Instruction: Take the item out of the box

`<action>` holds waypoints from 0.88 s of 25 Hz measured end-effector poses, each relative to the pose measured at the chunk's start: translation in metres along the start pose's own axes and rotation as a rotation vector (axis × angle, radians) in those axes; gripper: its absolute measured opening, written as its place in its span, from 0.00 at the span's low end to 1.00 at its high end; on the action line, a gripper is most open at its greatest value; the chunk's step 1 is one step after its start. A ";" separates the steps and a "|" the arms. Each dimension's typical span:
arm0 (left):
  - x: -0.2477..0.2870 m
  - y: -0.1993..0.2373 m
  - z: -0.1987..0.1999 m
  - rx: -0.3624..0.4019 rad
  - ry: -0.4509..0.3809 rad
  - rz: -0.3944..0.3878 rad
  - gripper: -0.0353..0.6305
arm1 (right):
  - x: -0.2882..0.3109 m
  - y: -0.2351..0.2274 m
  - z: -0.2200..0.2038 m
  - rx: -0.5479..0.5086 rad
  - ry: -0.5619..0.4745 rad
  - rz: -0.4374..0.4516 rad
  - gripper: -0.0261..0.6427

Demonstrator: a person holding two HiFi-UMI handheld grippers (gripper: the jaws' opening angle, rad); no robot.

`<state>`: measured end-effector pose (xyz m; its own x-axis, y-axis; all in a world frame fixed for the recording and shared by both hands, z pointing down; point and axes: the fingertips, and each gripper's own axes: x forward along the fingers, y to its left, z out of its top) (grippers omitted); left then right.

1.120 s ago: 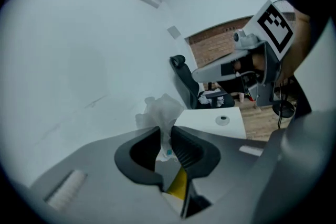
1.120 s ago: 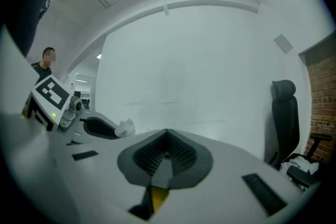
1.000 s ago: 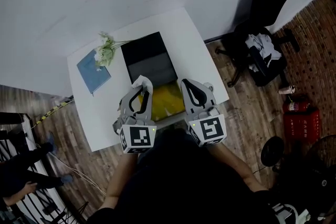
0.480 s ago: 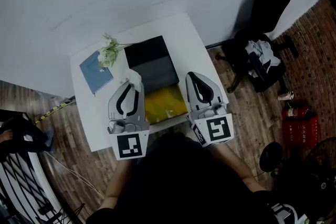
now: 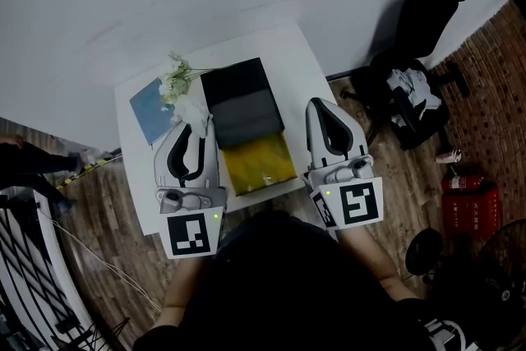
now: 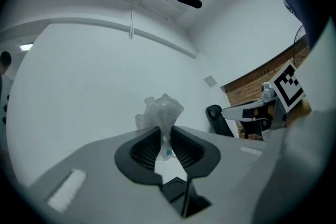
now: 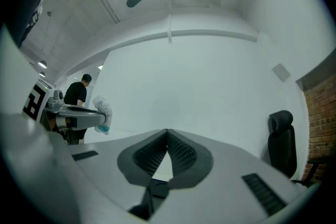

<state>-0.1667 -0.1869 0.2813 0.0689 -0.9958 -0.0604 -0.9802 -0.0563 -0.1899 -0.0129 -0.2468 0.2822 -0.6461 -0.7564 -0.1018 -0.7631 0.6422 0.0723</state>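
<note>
The left gripper (image 5: 196, 124) holds a little see-through bag (image 5: 191, 108); its jaws are close together and pinch the bag near its bottom, and the puffy top sticks out past the tips. In the left gripper view the bag (image 6: 163, 112) sits right between the jaws of the left gripper (image 6: 165, 132), with a tiny blue bit showing inside it. The bag is not in the box (image 5: 245, 117); it is held out to the left of the box, near the flowers (image 5: 174, 79) and the blue book (image 5: 148, 108).

The right gripper (image 5: 325, 105) holds nothing; in its own view the tips of the right gripper (image 7: 167, 135) touch, and only the wall shows past them. It waits at the right side of the box.

I think the bag is very light and soft; it looks crinkly and may be a bit slippery, so it could slide out if the pinch gets loose. A good place to hold it is where the plastic is bunched up, just as it is pinched now; a hard squeeze could squash what is inside.

Counting: one bag; one box, open on the white table (image 5: 306, 71), with yellow inside; two grippers; one bunch of flowers; one blue book; one black chair (image 5: 415, 16) off to the right.
</note>
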 end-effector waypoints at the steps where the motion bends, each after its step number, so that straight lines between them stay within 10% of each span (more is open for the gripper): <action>1: 0.000 0.001 0.004 -0.001 -0.008 0.002 0.16 | 0.000 -0.001 0.004 -0.004 -0.005 -0.003 0.06; 22: -0.008 0.004 0.025 0.019 -0.039 0.002 0.16 | -0.004 0.003 0.025 -0.030 -0.022 0.004 0.06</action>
<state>-0.1669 -0.1770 0.2566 0.0746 -0.9923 -0.0989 -0.9767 -0.0527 -0.2078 -0.0127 -0.2386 0.2584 -0.6493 -0.7505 -0.1234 -0.7606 0.6412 0.1023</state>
